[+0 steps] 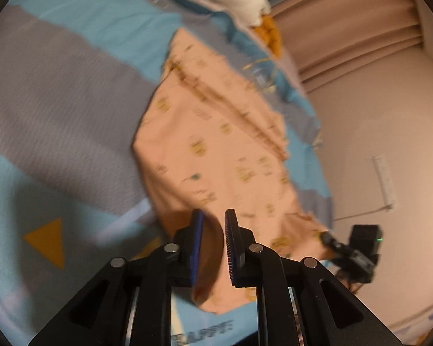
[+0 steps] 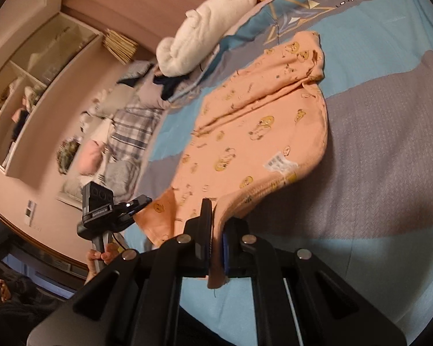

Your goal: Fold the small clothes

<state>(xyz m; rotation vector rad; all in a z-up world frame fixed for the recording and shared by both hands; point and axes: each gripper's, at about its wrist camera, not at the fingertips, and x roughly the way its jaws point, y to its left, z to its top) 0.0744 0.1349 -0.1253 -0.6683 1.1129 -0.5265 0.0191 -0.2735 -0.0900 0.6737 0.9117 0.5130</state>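
left gripper [image 1: 213,225] jaws apart — over peach garment [image 1: 216,150] | right gripper [image 2: 216,225] jaws pinching its hem

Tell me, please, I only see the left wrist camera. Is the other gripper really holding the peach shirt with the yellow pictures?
Observer: Yes. The right gripper is shut on the peach shirt, and a bit of cloth hangs down below its pads.
Operator: Does the shirt have a label?
Observer: Yes, a white tag shows on it, near the lifted edge.
Operator: Are there more clothes?
Observer: Yes, a plaid cloth lies in a pile beyond the shirt.
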